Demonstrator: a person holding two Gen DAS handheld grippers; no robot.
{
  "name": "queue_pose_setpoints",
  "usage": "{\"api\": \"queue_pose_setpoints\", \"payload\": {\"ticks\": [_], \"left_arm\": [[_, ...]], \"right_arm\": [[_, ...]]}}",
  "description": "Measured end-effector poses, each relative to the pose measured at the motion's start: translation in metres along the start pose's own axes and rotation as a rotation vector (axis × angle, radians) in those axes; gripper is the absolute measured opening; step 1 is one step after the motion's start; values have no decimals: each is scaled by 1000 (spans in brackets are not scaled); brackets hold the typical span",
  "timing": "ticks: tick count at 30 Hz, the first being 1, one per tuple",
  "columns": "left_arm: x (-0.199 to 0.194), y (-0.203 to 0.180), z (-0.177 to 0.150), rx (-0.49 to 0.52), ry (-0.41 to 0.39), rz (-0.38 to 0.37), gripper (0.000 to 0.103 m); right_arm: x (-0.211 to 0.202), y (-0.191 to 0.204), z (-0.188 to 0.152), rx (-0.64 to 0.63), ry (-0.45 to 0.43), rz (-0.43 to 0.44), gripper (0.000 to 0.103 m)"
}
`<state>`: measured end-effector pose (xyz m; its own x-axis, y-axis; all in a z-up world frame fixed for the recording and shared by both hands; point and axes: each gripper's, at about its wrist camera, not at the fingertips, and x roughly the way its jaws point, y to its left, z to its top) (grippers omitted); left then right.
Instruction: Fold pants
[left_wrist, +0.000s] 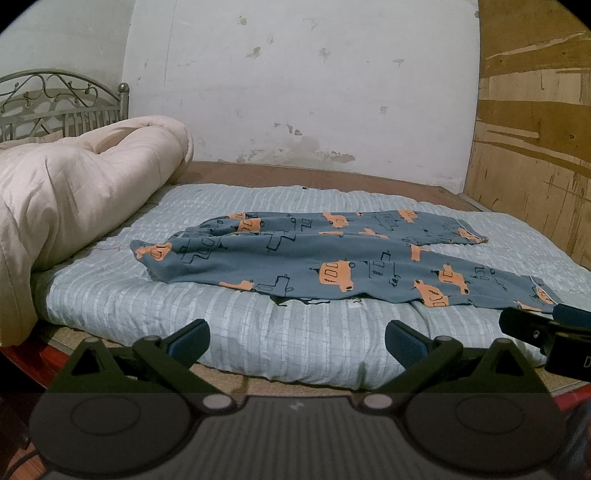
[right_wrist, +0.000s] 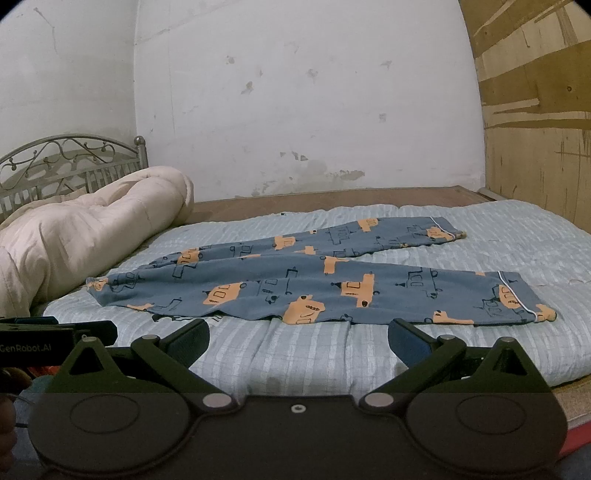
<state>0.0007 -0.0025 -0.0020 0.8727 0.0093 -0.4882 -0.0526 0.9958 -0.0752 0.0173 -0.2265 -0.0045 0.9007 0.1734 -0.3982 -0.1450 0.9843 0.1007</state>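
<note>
Blue printed pants (right_wrist: 303, 284) spread flat on the pale blue mattress pad (right_wrist: 314, 354), waistband toward the rolled beige quilt (right_wrist: 92, 229), legs running away from it, slightly splayed.

Left gripper (left_wrist: 297, 341) and right gripper (right_wrist: 297, 339) both hover short of the pants' near edge, fingers spread wide, holding nothing. For a clean first fold, judged best: pinch the near leg at waist and cuff together, lift evenly, lay it squarely over the far leg.
</note>
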Motion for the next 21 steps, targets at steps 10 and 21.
{"api": "queue_pose_setpoints", "payload": {"ticks": [10, 21], "left_arm": [[-1, -1, -1, 1, 0, 0, 102], [3, -1, -5, 8, 49, 15, 102]], "right_arm": [[0, 0, 0, 0, 0, 0, 102], [6, 0, -1, 15, 41, 10, 102]]}}
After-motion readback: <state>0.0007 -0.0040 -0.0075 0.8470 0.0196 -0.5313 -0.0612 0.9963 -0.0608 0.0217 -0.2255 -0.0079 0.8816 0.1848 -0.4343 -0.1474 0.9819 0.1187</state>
